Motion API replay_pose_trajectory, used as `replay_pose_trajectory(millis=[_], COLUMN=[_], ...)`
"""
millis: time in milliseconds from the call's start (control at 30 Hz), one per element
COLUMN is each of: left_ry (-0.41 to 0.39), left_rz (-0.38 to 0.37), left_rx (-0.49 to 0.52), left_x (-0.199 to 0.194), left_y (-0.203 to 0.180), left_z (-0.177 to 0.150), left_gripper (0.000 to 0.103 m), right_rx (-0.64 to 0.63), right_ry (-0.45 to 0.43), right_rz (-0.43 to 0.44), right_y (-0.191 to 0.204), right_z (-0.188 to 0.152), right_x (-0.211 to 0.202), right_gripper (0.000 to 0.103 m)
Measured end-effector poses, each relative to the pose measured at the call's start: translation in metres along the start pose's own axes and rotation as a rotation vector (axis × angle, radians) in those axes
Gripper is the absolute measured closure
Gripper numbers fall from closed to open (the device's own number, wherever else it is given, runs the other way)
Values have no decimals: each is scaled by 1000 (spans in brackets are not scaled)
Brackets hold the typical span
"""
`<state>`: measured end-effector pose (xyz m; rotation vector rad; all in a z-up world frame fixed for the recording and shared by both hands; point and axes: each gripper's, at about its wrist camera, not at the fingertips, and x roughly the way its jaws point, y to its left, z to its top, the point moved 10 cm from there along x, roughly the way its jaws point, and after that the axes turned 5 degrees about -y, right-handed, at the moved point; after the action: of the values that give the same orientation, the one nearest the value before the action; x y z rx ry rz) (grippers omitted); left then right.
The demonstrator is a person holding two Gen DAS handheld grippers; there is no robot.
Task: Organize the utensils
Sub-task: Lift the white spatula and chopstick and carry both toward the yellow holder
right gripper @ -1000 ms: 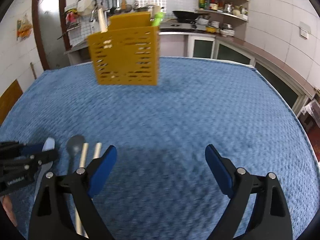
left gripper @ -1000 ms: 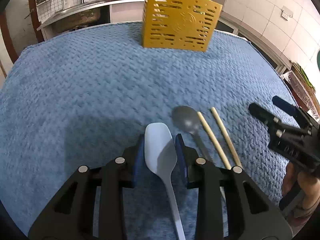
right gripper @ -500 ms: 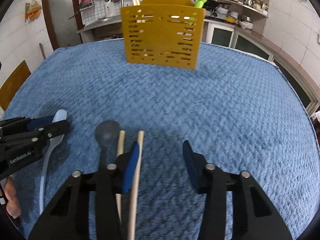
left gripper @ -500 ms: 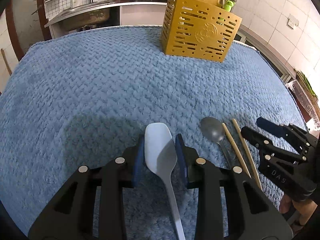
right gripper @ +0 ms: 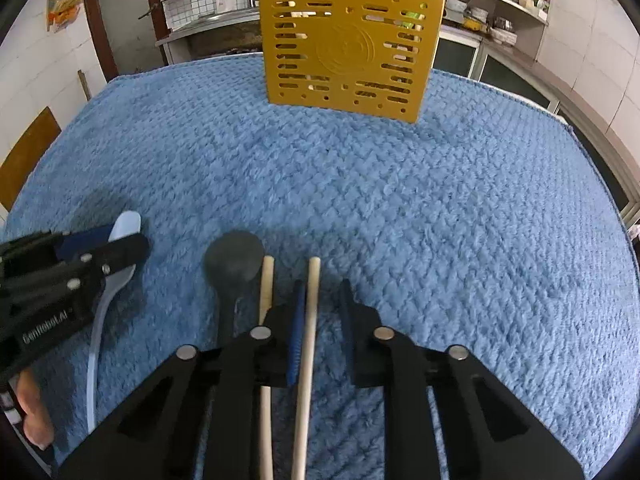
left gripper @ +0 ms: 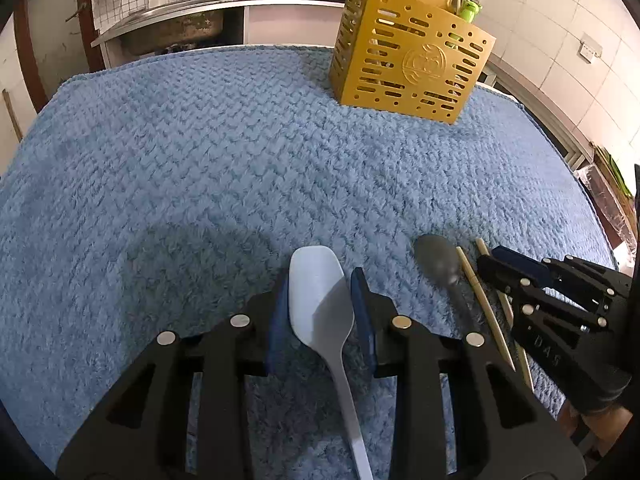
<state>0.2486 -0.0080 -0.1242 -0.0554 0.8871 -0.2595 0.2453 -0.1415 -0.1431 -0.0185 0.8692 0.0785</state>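
Note:
My left gripper [left gripper: 320, 278] is shut on the bowl of a pale white spoon [left gripper: 316, 292], which lies on the blue cloth [left gripper: 200, 160]. To its right lie a dark grey spoon [left gripper: 436, 256] and two wooden chopsticks [left gripper: 476, 296]. My right gripper [right gripper: 321, 286] is low over them and its jaws are closing. The right chopstick [right gripper: 313, 300] is between them, against the left pad, with a gap to the right pad. The other chopstick [right gripper: 267, 280] and the grey spoon [right gripper: 234, 260] lie just outside to the left.
A yellow slotted utensil holder [right gripper: 348, 48] stands at the far side of the cloth with chopsticks and a green item in it. Beyond it are a sink counter and shelves. A hand [right gripper: 34, 412] holds the left gripper [right gripper: 128, 236].
My right gripper has moved left over the chopsticks and its wide jaws have narrowed around one chopstick. The left gripper keeps its hold on the white spoon.

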Motion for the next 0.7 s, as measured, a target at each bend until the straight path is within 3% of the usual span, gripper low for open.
replay_pose_trajectory(millis=[33, 300, 700], left_ry=[-1, -44, -194], left_rz=[0, -9, -47], left_rx=[0, 3, 35], left_x=[0, -16, -59], left_y=[0, -6, -34], left_z=[0, 7, 49], left_gripper=[73, 73, 73], right_rx=[1, 57, 181], right_ry=[2, -56, -293], right_rz=[4, 28, 85], right_y=[0, -15, -57], right_z=[1, 10, 62], right_x=[0, -16, -78], right_gripper=[96, 98, 97])
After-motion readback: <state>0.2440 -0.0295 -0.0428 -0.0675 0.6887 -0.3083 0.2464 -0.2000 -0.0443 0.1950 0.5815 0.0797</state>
